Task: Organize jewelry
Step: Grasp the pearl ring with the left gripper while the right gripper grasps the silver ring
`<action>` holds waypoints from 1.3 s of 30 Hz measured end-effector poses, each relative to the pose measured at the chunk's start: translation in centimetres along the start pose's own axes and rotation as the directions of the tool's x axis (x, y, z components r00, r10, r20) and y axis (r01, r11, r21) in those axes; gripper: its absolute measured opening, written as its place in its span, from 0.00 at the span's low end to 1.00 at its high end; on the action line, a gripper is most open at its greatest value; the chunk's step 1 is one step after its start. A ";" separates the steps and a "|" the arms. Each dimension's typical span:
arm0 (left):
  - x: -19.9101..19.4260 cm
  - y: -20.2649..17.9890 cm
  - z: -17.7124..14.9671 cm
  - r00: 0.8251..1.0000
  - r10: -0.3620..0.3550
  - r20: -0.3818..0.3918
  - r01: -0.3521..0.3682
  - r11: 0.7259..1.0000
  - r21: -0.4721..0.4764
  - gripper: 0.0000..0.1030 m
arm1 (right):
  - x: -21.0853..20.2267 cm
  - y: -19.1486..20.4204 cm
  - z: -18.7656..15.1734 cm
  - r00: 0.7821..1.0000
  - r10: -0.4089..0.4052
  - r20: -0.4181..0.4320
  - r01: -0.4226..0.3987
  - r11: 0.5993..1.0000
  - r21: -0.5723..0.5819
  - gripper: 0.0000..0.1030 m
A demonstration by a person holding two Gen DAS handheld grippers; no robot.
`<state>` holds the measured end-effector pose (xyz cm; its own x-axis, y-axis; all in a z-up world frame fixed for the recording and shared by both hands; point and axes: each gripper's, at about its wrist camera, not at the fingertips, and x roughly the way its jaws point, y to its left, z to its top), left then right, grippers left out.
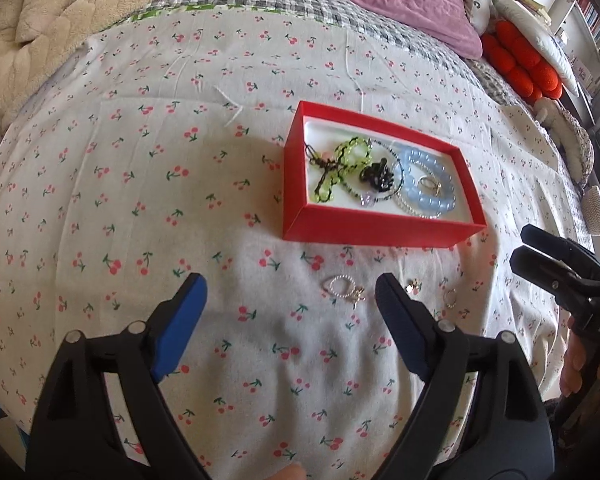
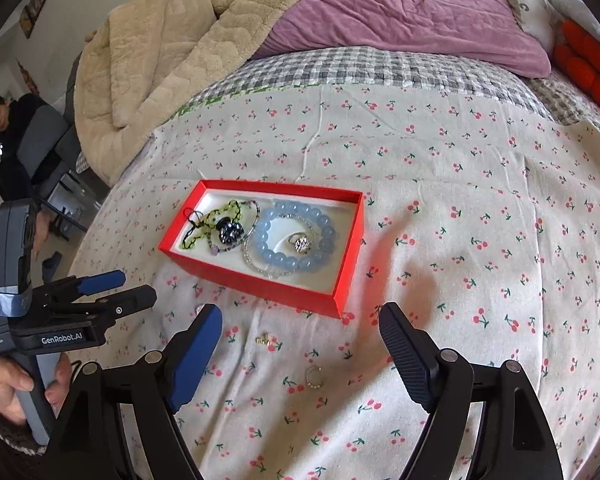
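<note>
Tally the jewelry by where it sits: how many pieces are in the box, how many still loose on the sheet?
In the red box: 5 (green bracelet, black charm, blue bead bracelet, clear bead strand, ring)
Loose on the sheet: 3 (pearl ring, gold earring, small ring)
Total: 8

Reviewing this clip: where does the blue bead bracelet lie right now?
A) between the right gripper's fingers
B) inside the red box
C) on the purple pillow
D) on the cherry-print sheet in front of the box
B: the blue bead bracelet rests inside the red box, around a ring; both grippers are open and empty.
</note>
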<state>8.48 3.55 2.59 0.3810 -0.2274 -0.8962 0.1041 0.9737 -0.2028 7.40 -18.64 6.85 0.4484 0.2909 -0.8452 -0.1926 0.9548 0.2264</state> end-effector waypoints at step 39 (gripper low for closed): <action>5.4 -2.7 -2.6 0.999 -0.031 0.013 0.023 0.920 0.391 0.50 | 6.7 1.7 -6.4 0.992 -0.122 -0.035 0.105 0.942 -0.318 0.70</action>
<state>7.85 -0.31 -2.73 0.3897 -0.2577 -0.8842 0.4637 0.8844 -0.0534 4.52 -15.48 -1.55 0.4375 0.1699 -0.8830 -0.4120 0.9107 -0.0290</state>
